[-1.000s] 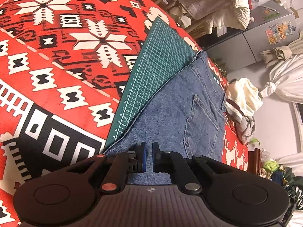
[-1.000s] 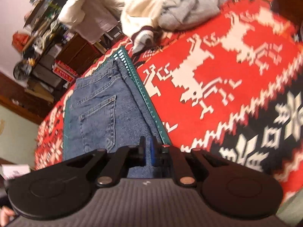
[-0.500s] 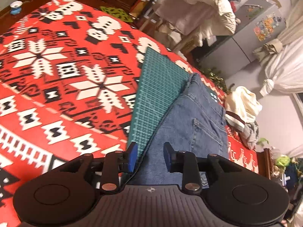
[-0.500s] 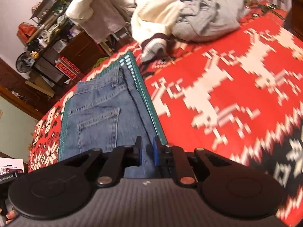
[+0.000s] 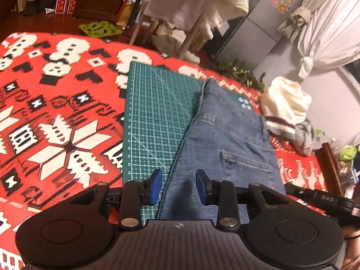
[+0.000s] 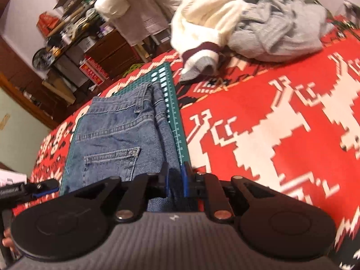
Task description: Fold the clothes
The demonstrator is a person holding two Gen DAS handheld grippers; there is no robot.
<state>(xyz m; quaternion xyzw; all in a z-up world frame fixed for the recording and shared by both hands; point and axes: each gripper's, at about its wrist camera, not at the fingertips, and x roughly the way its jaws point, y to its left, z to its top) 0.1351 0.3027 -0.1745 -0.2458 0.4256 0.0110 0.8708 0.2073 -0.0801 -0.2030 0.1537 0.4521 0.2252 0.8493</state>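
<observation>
Jeans [image 5: 227, 139] near edge hidden behind both parted, empty grippers.

The tongs' own housing is hiding the near end of the jeans [image 5: 227, 139] in both views. The jeans are covering much of the mat [image 5: 153, 117] ahead. Beyond the right tongs [image 6: 175, 177], shelf clutter [image 6: 67, 29] is blurring past reading.

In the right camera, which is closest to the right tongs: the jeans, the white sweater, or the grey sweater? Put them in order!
1. Jeans: right at the right tongs, slightly left.
2. White sweater: beyond the mat.
3. Grey sweater: far right, roughly level with the white one.
</observation>
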